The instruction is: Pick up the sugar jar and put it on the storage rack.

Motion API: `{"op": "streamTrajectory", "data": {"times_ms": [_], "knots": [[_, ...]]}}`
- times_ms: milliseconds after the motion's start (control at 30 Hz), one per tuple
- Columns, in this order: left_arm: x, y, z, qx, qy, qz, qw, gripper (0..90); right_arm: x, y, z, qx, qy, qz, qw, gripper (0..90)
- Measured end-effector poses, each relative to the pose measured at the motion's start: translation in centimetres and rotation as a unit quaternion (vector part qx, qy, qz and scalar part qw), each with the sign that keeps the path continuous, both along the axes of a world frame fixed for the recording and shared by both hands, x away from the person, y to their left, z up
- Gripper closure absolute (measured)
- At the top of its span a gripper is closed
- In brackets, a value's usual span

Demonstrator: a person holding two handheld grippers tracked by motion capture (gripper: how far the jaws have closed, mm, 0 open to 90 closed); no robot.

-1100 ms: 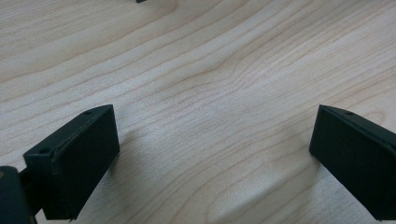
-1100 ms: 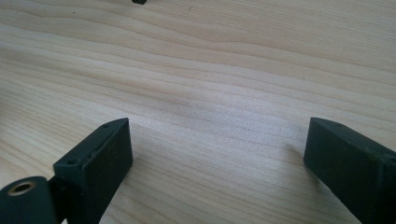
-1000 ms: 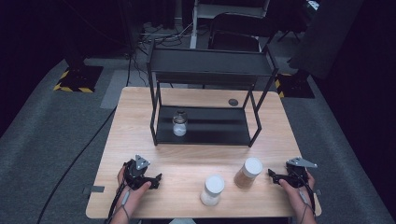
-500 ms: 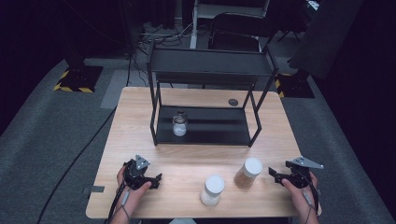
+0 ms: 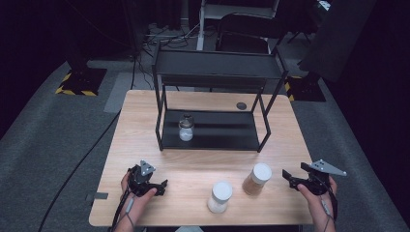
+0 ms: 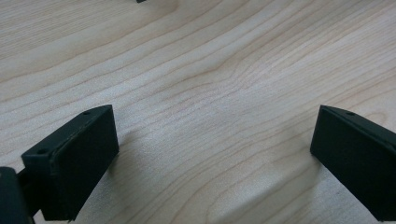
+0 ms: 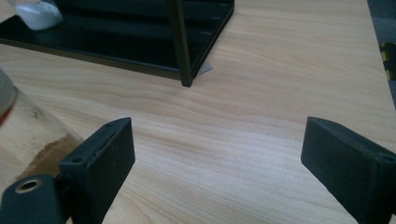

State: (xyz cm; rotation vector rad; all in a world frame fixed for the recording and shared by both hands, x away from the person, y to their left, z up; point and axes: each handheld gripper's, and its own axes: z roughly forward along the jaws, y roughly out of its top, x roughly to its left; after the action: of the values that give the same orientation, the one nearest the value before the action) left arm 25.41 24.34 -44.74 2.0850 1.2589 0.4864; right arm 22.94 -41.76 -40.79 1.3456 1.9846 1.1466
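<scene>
Jars, two, white-lidded: brown-filled jar [image 5: 256, 179] and pale-filled jar [image 5: 219, 196], lower centre of the high view on the wooden table [image 5: 203, 159]. Right gripper [image 5: 294, 178], jaws spread wide, just right of the brown-filled jar, apart from it. Left gripper [image 5: 157, 186], lower left, jaws spread over bare wood. Small jar [image 5: 185, 127] on black shelf rack [image 5: 212, 130], centre.

You have 3 jars upright: small clear jar [image 5: 186, 128], white powder, on rack's lower shelf [image 5: 217, 137]; white-lidded jar [image 5: 220, 197] near table front; brown-filled jar [image 5: 256, 179] just beside it, right.
</scene>
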Motion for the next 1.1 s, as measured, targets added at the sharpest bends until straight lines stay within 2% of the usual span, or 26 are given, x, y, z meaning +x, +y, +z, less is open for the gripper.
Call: {"op": "streamTrajectory", "data": {"times_ms": [367,567,800,1100], "knots": [[0.0,0.0,0.0,0.0,0.0,0.001,1.0,0.3,-1.1,0.2,1.5,0.002,-0.021,0.008,0.9997,9.8],[0.0,0.0,0.0,0.0,0.0,0.001,1.0,0.3,-1.6,0.6,2.1,0.011,-0.038,0.023,0.999,9.8],[0.0,0.0,0.0,0.0,0.0,0.001,1.0,0.3,-2.0,1.7,3.1,0.016,-0.056,0.042,0.9974,9.8],[0.0,0.0,0.0,0.0,0.0,0.001,1.0,0.3,-1.4,3.8,4.4,0.004,-0.059,0.075,0.9954,9.8]]}}
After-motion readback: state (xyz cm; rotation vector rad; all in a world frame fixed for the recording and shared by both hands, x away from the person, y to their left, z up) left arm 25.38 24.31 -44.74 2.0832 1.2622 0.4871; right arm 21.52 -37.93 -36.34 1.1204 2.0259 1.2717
